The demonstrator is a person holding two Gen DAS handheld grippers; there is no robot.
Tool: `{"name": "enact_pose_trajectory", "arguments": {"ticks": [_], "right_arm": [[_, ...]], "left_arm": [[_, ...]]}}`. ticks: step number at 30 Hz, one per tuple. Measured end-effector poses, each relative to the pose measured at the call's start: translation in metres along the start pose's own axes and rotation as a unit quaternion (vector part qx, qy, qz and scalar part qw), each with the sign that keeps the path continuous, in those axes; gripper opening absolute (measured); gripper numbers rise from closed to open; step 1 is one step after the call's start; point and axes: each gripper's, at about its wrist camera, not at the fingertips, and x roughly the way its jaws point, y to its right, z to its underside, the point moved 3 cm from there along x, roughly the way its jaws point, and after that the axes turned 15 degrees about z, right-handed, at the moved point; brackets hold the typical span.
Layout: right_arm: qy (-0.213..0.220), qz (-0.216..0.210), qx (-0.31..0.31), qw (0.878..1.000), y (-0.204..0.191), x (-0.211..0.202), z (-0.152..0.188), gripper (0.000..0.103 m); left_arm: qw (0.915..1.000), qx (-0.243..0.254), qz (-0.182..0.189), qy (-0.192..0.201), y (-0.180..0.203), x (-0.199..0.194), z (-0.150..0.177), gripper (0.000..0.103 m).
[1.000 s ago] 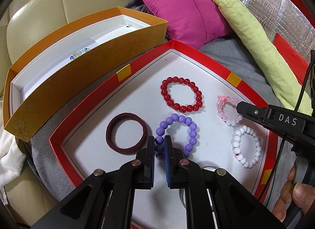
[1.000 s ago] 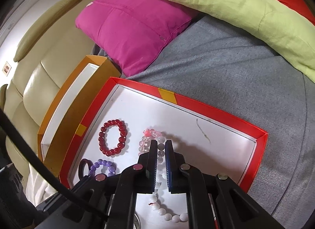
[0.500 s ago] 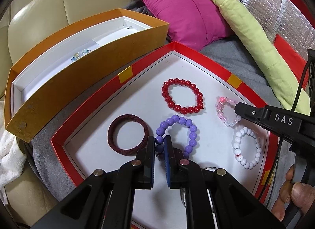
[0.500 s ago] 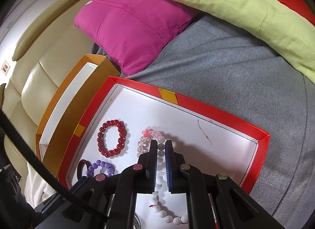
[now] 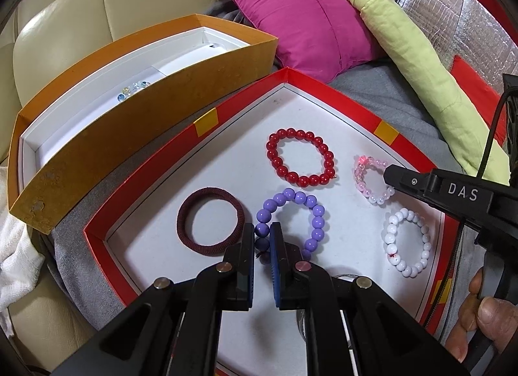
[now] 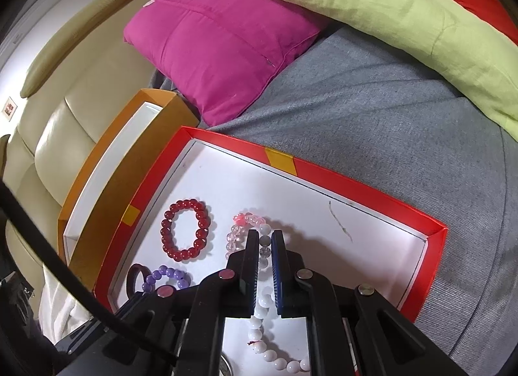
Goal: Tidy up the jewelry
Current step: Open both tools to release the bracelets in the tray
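Note:
A red-rimmed white tray (image 5: pixel 207 123) holds a red bead bracelet (image 5: pixel 299 157), a purple bead bracelet (image 5: pixel 315 219), a dark maroon hair band (image 5: pixel 210 225), a pink clear bracelet (image 5: pixel 372 178) and a white bead bracelet (image 5: pixel 406 241). My left gripper (image 5: pixel 262 230) has its jaws nearly shut around the purple bracelet's near beads. My right gripper (image 6: pixel 265 237) has narrow jaws over the pink (image 6: pixel 241 230) and white (image 6: pixel 262 311) bracelets; its finger (image 5: pixel 421 183) shows over the pink one.
An orange box (image 5: pixel 129 136) with a white inside and a few small glass beads (image 5: pixel 132 88) stands left of the tray. A magenta cushion (image 5: pixel 301 10) and a lime bolster (image 5: pixel 421 62) lie behind on grey cloth (image 6: pixel 388 117). Beige sofa at left.
Both grippers have hardly moved; the left view has drifted slightly. The bracelets lie where they were.

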Motion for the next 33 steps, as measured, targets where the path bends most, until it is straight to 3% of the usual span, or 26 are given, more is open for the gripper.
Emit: {"name": "enact_pose_trajectory", "arguments": {"ticks": [33], "right_arm": [[-0.004,0.008,-0.002,1.0,-0.0027,0.0006,0.0019,0.009]], "left_arm": [[1.0,0.006,-0.006,-0.002,0.0009,0.0015,0.0002,0.01]]}}
